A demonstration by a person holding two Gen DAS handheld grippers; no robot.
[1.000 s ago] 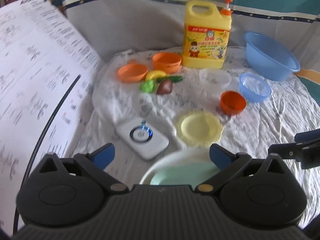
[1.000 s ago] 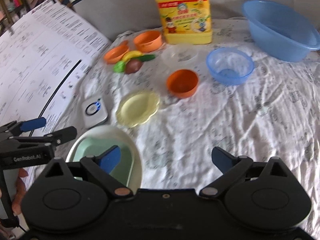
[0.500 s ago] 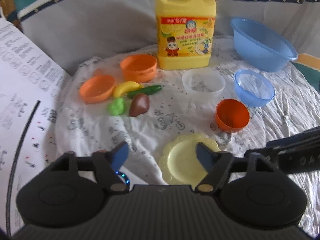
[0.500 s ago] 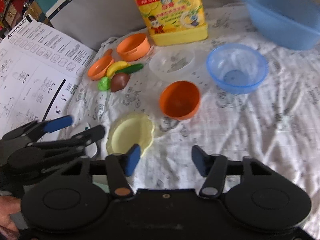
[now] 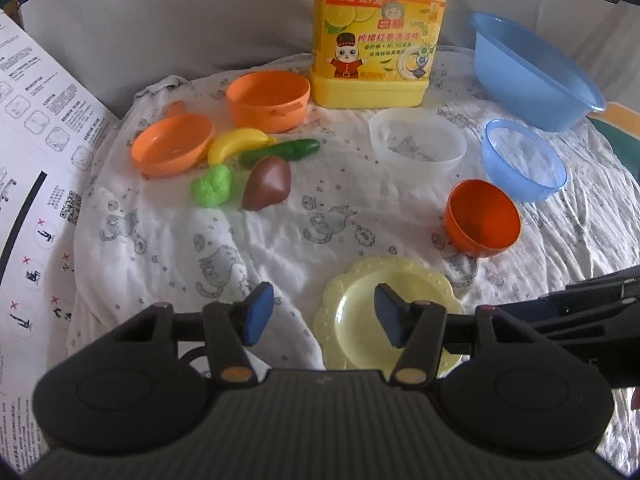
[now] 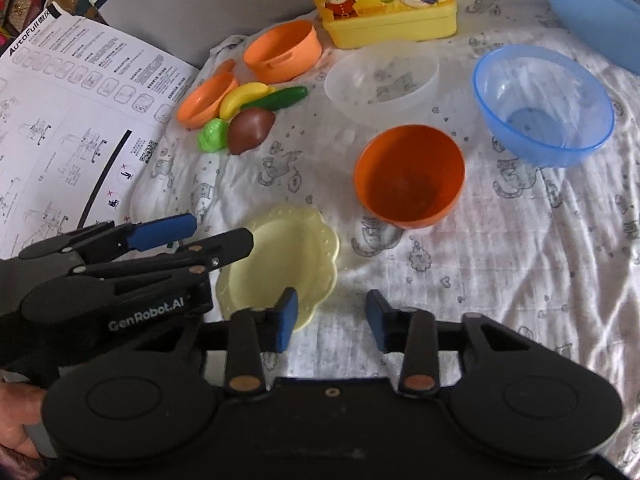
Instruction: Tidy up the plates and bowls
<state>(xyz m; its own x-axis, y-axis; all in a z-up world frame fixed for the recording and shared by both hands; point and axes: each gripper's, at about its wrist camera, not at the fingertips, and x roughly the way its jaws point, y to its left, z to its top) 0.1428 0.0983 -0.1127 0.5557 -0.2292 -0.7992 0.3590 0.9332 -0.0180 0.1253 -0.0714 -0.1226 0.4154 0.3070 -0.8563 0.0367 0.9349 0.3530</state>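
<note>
The yellow plate (image 5: 384, 320) lies flat on the white printed cloth (image 5: 280, 232), close in front of both grippers. The left gripper (image 5: 320, 318) has its jaws apart with nothing between them; its right blue pad stands over the plate's middle in the left wrist view, and its left pad is over the bare cloth beside the plate. Whether the pad touches the plate, I cannot tell. The right gripper (image 6: 332, 320) is also open and holds nothing. Its left pad is at the near right edge of the plate, and its right pad is over the cloth, just beside the plate.

The orange bowl (image 6: 410, 176) sits just behind the plate and to the right, tilted a little toward the cameras. Behind it is the clear bowl (image 6: 382, 80), and to the right of that the small blue bowl (image 6: 544, 104). The large blue basin (image 5: 532, 76) is at the far right, leaning. The yellow detergent bottle (image 5: 378, 32) stands upright at the back.

On the far left side are an orange pot (image 5: 268, 100) and an orange pan (image 5: 172, 146), with a toy banana (image 5: 236, 144), a toy cucumber (image 5: 280, 150), a green toy vegetable (image 5: 212, 186) and a brown toy (image 5: 268, 182) close together beside them. A printed paper sheet (image 6: 68, 112) lies at the left of the cloth.
</note>
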